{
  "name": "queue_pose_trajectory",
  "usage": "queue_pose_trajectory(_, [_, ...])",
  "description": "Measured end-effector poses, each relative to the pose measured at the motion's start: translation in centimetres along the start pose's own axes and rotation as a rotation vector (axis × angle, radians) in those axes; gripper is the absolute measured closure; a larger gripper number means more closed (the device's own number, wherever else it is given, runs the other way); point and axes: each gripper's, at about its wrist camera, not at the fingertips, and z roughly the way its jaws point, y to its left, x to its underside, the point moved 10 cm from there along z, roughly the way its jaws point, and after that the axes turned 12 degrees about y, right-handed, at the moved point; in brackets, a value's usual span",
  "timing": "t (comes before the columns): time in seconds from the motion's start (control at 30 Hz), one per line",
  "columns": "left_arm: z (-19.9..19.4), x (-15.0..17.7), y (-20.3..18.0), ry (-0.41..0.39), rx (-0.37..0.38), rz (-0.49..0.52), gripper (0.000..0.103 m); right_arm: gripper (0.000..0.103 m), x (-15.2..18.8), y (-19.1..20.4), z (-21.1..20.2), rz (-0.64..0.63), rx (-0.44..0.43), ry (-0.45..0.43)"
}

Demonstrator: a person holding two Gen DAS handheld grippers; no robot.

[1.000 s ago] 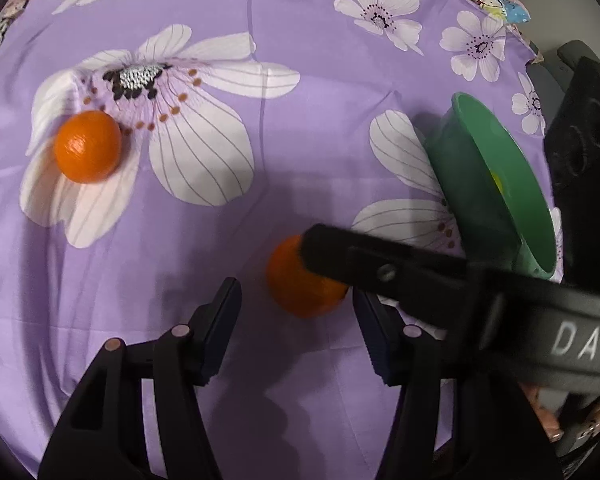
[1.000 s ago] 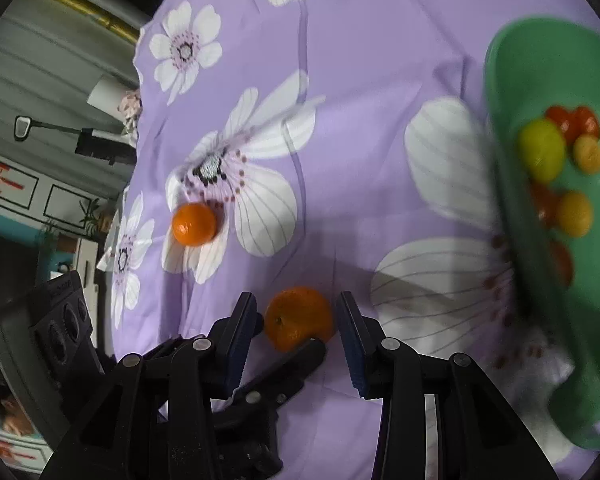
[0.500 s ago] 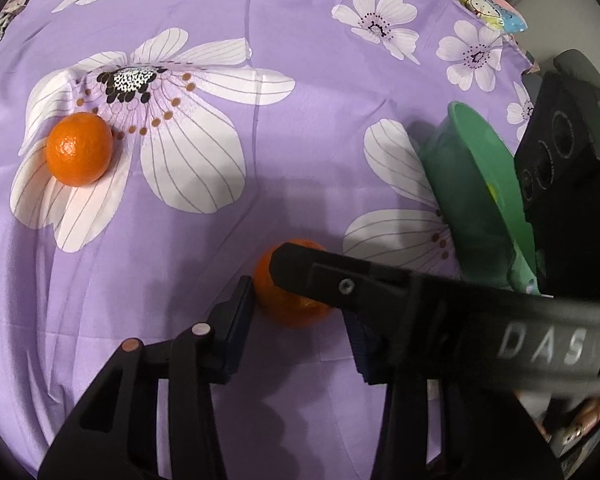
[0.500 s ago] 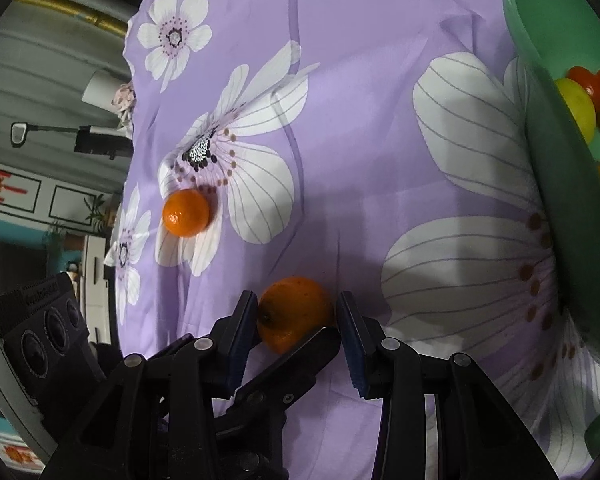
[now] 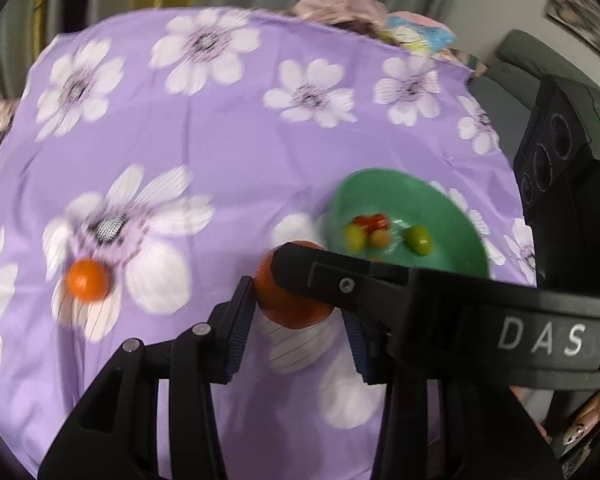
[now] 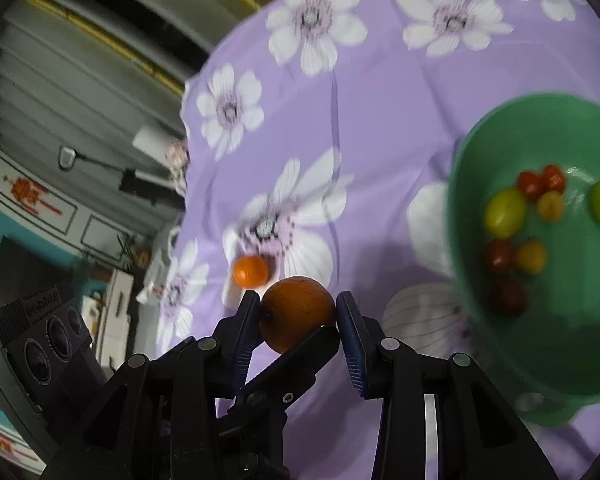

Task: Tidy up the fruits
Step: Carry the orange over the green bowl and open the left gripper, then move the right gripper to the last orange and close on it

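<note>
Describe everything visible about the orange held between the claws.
The orange is round, deep orange, with a dull, finely pitted skin and a small dimple low on its left side. It is whole and unpeeled. Both claws grip it at once: the right claw presses its blue pads on either side, and the left claw clamps it too, crossing the other. It looks lifted off the purple cloth, near the green bowl, apart from the smaller orange.

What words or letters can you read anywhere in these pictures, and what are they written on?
"DAS": white letters on the black body of the right gripper that crosses the left wrist view; the word may run on past the edge.
Raised lettering on the black camera block at the lower left of the right wrist view: too small and blurred to read.
Red emblem on the wall panel: not readable.
</note>
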Motion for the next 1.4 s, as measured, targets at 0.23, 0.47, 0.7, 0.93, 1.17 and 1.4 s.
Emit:
queue_pose_trajectory(0.23, [0.8, -2.8, -6.1, -0.04, 0.011, 0.126, 0.06, 0.062, -0.9, -3.0, -5.7, 0.061, -0.025, -0.15])
queue_pose_trajectory(0.47, [4.2, -3.6, -10.6, 0.011, 0.055, 0.194, 0.06, 0.061, -1.3, -8.0, -7.8, 0.173, 0.056, -0.2])
queue_pose_trajectory(0.7, [7.1, -3.5, -12.8, 0.071, 0.092, 0.211, 0.06, 0.061, -1.1, -12.0, -8.7, 0.268, 0.108, -0.204])
queue_pose_trajectory(0.93, [9.1, -2.8, -13.1, 0.123, 0.119, 0.201, 0.06, 0.061, -0.9, -14.2, -8.0, 0.336, 0.148, -0.166])
queue_pose_trajectory(1.17, [9.9, -2.4, -12.8, 0.15, 0.118, 0.188, 0.062, 0.061, -0.8, -15.1, -7.7, 0.359, 0.219, -0.152])
queue_pose_trajectory(1.4, [6.9, -2.3, -11.3, 0.083, 0.084, 0.176, 0.06, 0.057, -0.9, -13.4, -8.4, 0.314, 0.216, -0.185])
